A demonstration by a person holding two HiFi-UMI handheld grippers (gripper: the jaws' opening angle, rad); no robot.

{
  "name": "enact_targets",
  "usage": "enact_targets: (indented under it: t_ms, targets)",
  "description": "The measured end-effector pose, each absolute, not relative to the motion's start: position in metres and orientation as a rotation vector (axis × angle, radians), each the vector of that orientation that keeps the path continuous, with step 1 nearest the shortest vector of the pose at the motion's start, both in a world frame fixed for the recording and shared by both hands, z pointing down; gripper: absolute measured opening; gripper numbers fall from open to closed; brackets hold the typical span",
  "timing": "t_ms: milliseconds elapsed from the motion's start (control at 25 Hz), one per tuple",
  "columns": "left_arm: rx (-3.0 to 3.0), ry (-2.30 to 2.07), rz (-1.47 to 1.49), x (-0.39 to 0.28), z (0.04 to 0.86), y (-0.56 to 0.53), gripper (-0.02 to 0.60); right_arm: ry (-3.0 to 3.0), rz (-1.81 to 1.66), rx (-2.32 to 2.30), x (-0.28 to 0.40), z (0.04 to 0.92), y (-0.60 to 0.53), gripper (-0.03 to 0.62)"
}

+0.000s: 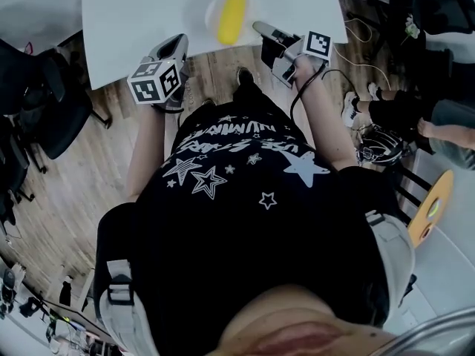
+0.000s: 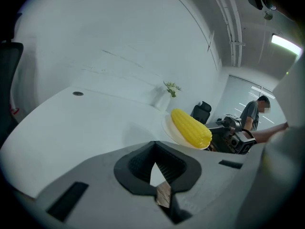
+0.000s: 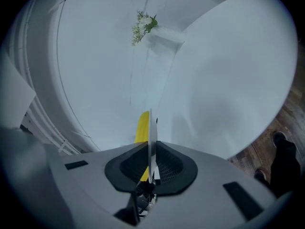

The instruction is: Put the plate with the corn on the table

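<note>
A yellow corn cob [image 1: 232, 13] lies on a small white plate [image 1: 213, 10] over the near part of the white table [image 1: 133, 21]. My right gripper [image 1: 261, 30] is shut on the plate's right rim. In the right gripper view the plate [image 3: 150, 128] shows edge-on between the pads, with the corn [image 3: 142, 124] behind it. Whether the plate rests on the table or hangs just above it, I cannot tell. My left gripper [image 1: 177, 44] hovers at the table's near edge, left of the plate, jaws together and empty [image 2: 155, 147]. From there the corn [image 2: 190, 128] and plate [image 2: 168, 128] lie ahead to the right.
A small vase with flowers [image 2: 164, 97] [image 3: 143, 26] stands at the far side of the table. Black chairs [image 1: 44, 110] stand on the wood floor to the left. Another person [image 1: 415, 117] and cables are at the right, by an orange round seat [image 1: 434, 206].
</note>
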State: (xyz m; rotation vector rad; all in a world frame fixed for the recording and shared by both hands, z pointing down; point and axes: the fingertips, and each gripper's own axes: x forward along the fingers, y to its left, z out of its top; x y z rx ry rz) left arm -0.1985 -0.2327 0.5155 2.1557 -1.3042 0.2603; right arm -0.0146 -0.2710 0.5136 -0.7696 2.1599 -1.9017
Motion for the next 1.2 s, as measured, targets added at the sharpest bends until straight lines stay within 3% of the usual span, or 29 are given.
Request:
enact_targets:
  t_ms: [1200]
  targets:
    - [2.003,-1.425,0.300,-0.113,0.538,-0.302,0.005,2.301,-2.071,-0.682,0.057,0.578,-0.362,0.035]
